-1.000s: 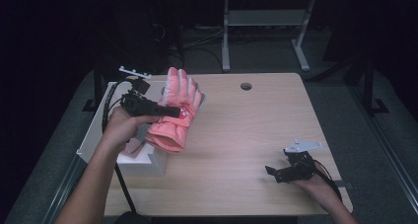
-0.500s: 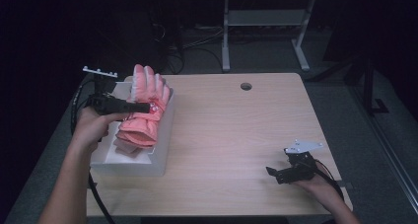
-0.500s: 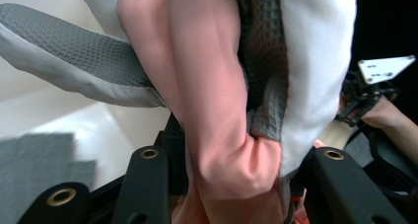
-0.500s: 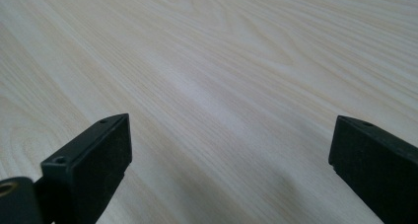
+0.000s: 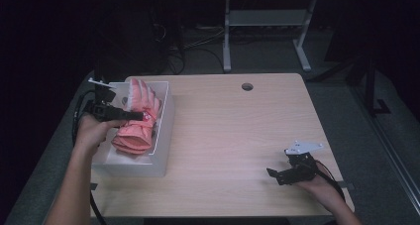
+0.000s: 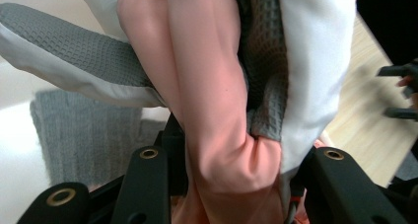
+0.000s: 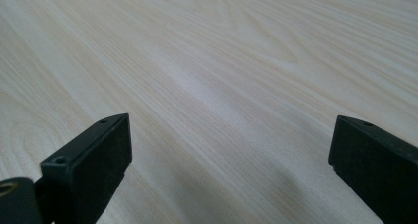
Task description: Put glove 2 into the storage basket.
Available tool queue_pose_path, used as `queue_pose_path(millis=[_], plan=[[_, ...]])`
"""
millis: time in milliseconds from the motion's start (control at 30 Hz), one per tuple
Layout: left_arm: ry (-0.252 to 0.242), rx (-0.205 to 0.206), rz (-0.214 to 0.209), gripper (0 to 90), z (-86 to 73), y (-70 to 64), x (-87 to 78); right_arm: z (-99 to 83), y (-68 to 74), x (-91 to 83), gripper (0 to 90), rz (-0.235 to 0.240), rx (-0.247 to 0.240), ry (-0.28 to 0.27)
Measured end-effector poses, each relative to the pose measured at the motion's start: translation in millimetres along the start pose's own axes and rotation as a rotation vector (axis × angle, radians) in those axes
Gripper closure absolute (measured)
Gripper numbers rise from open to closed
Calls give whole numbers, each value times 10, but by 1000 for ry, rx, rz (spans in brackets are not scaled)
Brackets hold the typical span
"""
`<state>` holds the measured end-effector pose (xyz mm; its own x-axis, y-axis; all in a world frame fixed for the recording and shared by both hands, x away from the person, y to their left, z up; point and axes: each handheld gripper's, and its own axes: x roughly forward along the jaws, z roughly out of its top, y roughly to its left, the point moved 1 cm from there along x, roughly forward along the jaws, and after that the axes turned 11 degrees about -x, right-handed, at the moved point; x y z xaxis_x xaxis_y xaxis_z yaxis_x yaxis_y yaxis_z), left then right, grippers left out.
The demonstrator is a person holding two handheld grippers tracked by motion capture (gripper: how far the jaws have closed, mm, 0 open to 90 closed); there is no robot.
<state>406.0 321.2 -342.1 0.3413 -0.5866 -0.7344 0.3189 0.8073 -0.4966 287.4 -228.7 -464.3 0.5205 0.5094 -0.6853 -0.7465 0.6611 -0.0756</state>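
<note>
A pink padded glove (image 5: pixel 137 118) with a grey-and-white palm (image 6: pixel 217 86) hangs over the white box (image 5: pixel 161 145) at the table's left edge. My left gripper (image 5: pixel 141 116) is shut on the glove near its middle, with the pink fabric bunched between the black jaws in the left gripper view. At the table's front right, my right gripper (image 5: pixel 277 174) rests low in the person's hand. Its jaws stand wide apart over bare wood (image 7: pixel 222 110), with nothing between them.
A light wooden table (image 5: pixel 237 131) has a cable hole (image 5: pixel 247 86) near its far edge. Something grey and knitted (image 6: pixel 84 135) lies in the box under the glove. A white desk frame (image 5: pixel 267 22) stands on the dark floor behind.
My left gripper carried the glove leftward from above the table to over the white box, and lower. The right gripper stayed where it was.
</note>
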Motion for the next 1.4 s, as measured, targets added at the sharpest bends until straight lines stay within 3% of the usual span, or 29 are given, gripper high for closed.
queue_pose_path(millis=[200,467,600,733,900,1033,1100,1167,1400], plan=[[48,-25,16,577,-65,128,264,7,-1,8,23,5,-3,-1],[117,-17,55,562,-128,178,607,5,5,7,23,7,6,2],[125,-37,36,553,-152,239,702,11,10,8,23,6,-1,2],[122,-42,15,517,-176,284,704,11,14,17,23,10,-4,2],[103,-47,23,290,-172,293,667,10,14,8,23,8,-7,-1],[106,-35,57,174,-143,262,590,3,11,5,23,10,2,3],[87,-29,70,160,-119,235,516,1,10,3,23,12,1,1],[54,-36,50,156,-101,219,440,3,8,2,23,14,1,-2],[-12,-17,54,156,-37,144,213,-8,-2,7,23,20,-2,-2]])
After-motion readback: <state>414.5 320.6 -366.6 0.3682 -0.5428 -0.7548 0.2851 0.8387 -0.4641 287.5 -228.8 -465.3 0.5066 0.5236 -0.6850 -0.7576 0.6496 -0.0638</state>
